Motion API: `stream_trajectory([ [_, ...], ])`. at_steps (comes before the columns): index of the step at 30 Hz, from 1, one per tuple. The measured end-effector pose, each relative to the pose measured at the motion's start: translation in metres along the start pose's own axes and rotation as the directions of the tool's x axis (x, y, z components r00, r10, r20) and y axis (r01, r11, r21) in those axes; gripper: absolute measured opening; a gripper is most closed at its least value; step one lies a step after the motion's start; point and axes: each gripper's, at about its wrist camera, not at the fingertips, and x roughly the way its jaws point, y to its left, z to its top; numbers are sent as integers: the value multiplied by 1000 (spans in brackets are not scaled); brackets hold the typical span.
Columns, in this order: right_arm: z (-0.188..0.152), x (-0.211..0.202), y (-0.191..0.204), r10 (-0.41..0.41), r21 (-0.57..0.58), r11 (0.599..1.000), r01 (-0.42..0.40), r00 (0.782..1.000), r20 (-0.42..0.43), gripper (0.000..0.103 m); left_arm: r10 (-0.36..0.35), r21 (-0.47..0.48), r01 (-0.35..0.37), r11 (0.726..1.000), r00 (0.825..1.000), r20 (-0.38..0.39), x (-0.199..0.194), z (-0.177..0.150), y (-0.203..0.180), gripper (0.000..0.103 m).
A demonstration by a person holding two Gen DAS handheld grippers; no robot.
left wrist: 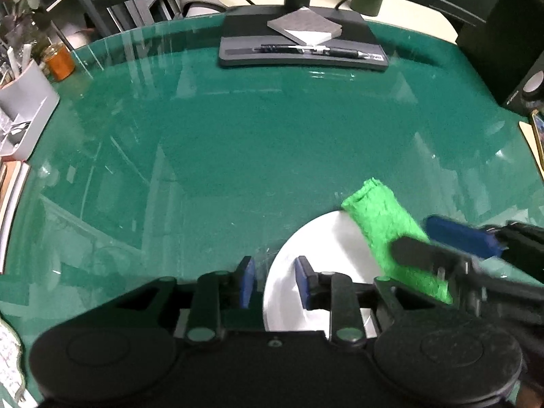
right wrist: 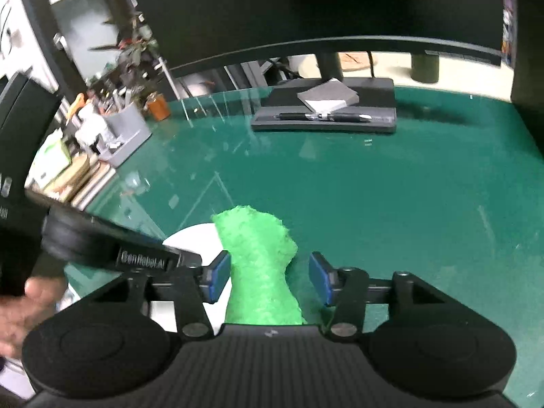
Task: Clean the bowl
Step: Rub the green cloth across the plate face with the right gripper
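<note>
Straddling the white bowl rim with the parted left gripper, lying loosely between the spread right gripper fingers, a green cloth.

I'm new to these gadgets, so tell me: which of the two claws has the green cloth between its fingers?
The right gripper: the green cloth lies between its open fingers. The left gripper instead straddles the white bowl's rim, with no cloth.

Green desk mat; monitor stand, pens, notepad, grey organiser
</note>
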Motion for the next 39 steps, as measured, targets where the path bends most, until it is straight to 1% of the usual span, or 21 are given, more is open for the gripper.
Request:
stream_trajectory([
  [5,-6,-2,0,-2,16,1000,2,1000,-10,10,27,6,-27,1000,1000,11,0,-3,-6,22],
  [13,-14,-13,3,3,44,999,-1,1000,-28,13,23,5,-23,1000,1000,10,1,-5,-5,21],
  [15,-10,-6,2,-12,38,999,13,1000,-22,13,7,-5,-8,1000,1000,-6,1,-8,-3,21],
  [18,-1,11,0,-42,22,999,43,999,-18,12,-45,-24,44,999,998,-35,-1,-15,2,19],
  [20,4,21,-2,-46,14,999,46,999,-11,12,-86,-22,85,996,995,-54,-3,-21,5,20],
  [22,7,25,-2,-39,-4,999,39,999,-9,13,-101,-5,101,995,994,-46,-5,-26,6,22],
  [23,9,27,-2,-34,-13,999,34,999,-13,14,-91,15,91,996,995,-34,-5,-28,6,34],
  [25,10,28,-1,-29,-28,999,29,999,-20,14,-70,51,71,996,997,-15,-4,-31,5,48],
  [27,10,27,0,-29,-37,999,28,999,-23,14,-123,149,128,981,992,-41,1,-30,4,63],
  [28,10,27,-1,-27,-35,999,26,999,-23,14,-136,164,144,976,989,-60,3,-28,4,86],
  [29,10,27,-1,-24,-32,999,23,999,-24,14,-130,119,141,983,987,-98,7,-23,10,101],
  [30,9,26,-1,-23,-32,999,22,999,-23,14,-122,71,130,989,986,-114,9,-19,16,101],
  [31,9,25,-1,-21,-34,999,21,1000,-22,14,-117,53,124,991,987,-106,8,-17,18,99],
  [32,9,25,-1,-19,-34,999,19,1000,-22,14,-104,55,107,993,994,-46,3,-13,22,99],
  [33,9,25,-1,-17,-34,999,17,1000,-22,14,-94,60,95,994,995,-15,1,-11,24,99],
  [34,9,25,-2,-15,-34,999,14,1000,-22,14,-66,94,65,993,998,4,-1,-8,23,99],
  [35,9,24,-2,-13,-35,999,12,1000,-22,14,-24,168,21,985,1000,13,-1,-2,19,99],
  [36,9,25,-2,-12,-39,999,11,1000,-23,14,-7,202,4,979,1000,17,0,1,18,97],
  [37,10,26,-2,-11,-44,999,10,1000,-23,13,14,237,-20,971,1000,25,0,5,15,90],
  [38,10,26,-2,-11,-46,999,10,1000,-23,14,25,264,-26,964,1000,7,1,11,14,81],
  [39,10,26,-2,-11,-47,999,10,1000,-22,14,27,282,-20,959,999,-23,3,17,13,77],
])
